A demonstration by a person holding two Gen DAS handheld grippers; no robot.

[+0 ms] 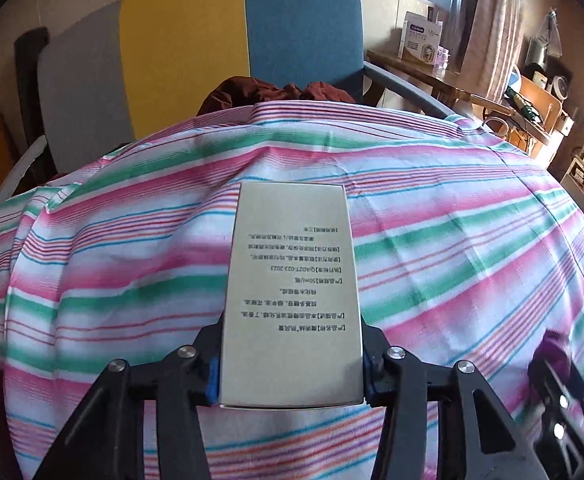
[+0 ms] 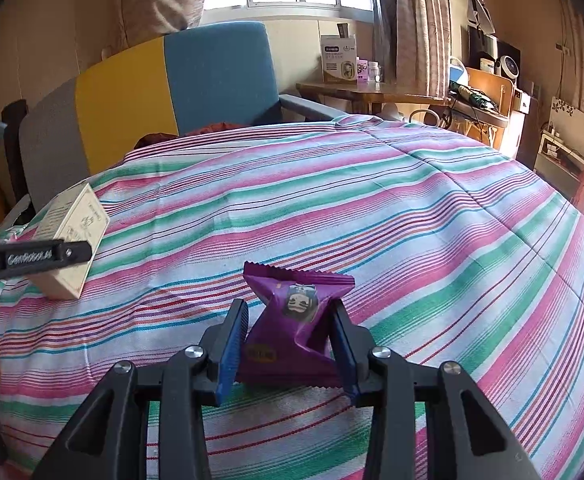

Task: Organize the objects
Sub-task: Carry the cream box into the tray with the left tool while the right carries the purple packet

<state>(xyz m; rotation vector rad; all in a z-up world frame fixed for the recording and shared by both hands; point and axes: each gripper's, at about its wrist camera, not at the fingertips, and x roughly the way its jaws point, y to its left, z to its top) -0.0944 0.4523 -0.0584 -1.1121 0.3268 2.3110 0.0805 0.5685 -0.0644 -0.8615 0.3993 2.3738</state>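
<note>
My left gripper (image 1: 292,364) clamps a cream printed carton (image 1: 292,292) above the striped cloth (image 1: 452,220); my right gripper (image 2: 292,344) pinches a purple snack packet (image 2: 292,320). Carrying step, I judge; next, each needs a chosen resting spot.

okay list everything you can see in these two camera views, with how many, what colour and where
box: one, cream with black print, clamped in the left gripper above the cloth
snack packet: one, purple, between the right gripper's fingers
striped cloth: one, pink, green and white, covering the surface under both grippers
chair: one, grey, yellow and blue panels, behind the cloth
dark red fabric: one bundle, on the chair seat
side table: one, wooden, right of the chair, carrying a white carton
left gripper: black with blue pads, shut on the box
right gripper: black with blue pads, closed on the packet
</note>
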